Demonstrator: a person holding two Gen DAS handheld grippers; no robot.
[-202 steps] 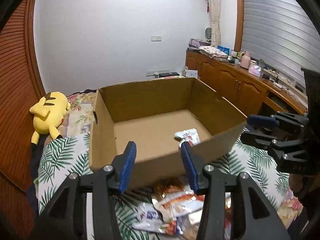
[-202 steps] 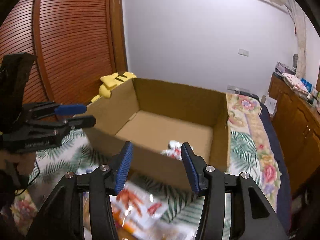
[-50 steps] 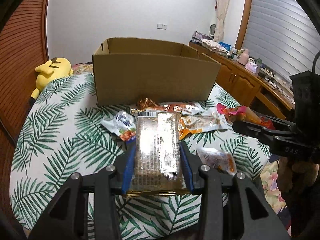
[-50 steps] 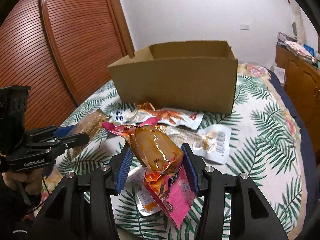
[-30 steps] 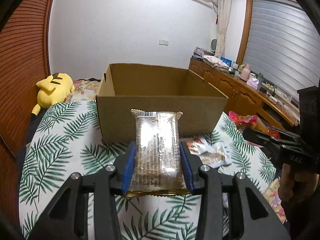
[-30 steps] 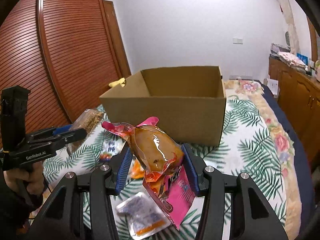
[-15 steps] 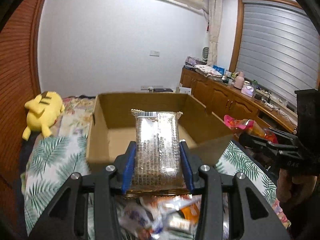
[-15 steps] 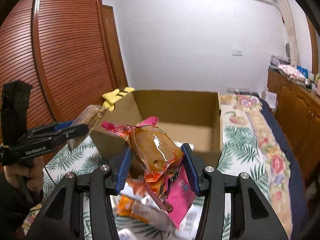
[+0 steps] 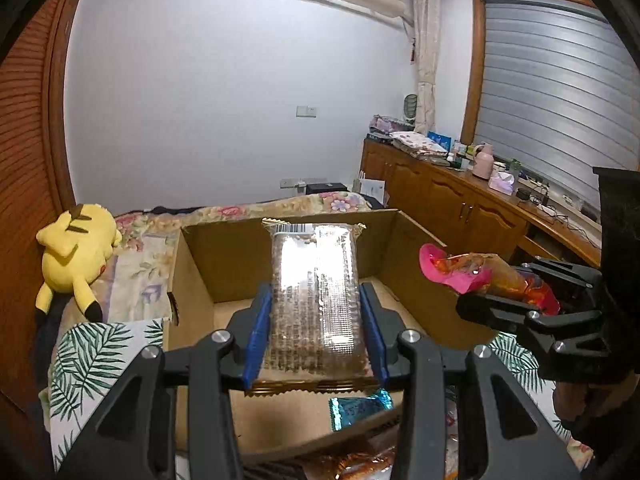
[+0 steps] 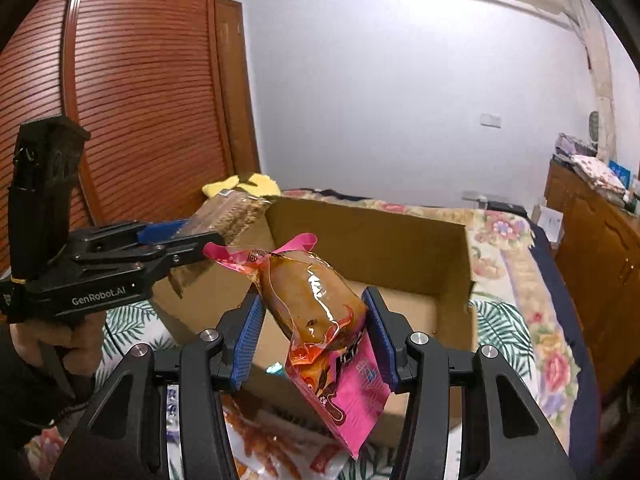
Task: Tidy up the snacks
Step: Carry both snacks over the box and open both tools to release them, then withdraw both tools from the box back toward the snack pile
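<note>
Left wrist view: the left tool (image 9: 316, 336) is clamped on a shiny cracker pack (image 9: 314, 296), pointing long-ways up the frame over the open cardboard box (image 9: 224, 252). At right, the right tool (image 10: 314, 338) squeezes a pink snack bag (image 10: 316, 312), also above the box.

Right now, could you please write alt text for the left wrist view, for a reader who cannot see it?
The left tongs grip a clear cracker packet above an open cardboard box. At right, the right tongs hold a pink-and-orange snack pouch over the box's edge. A yellow plush toy lies on the bed at left.
</note>
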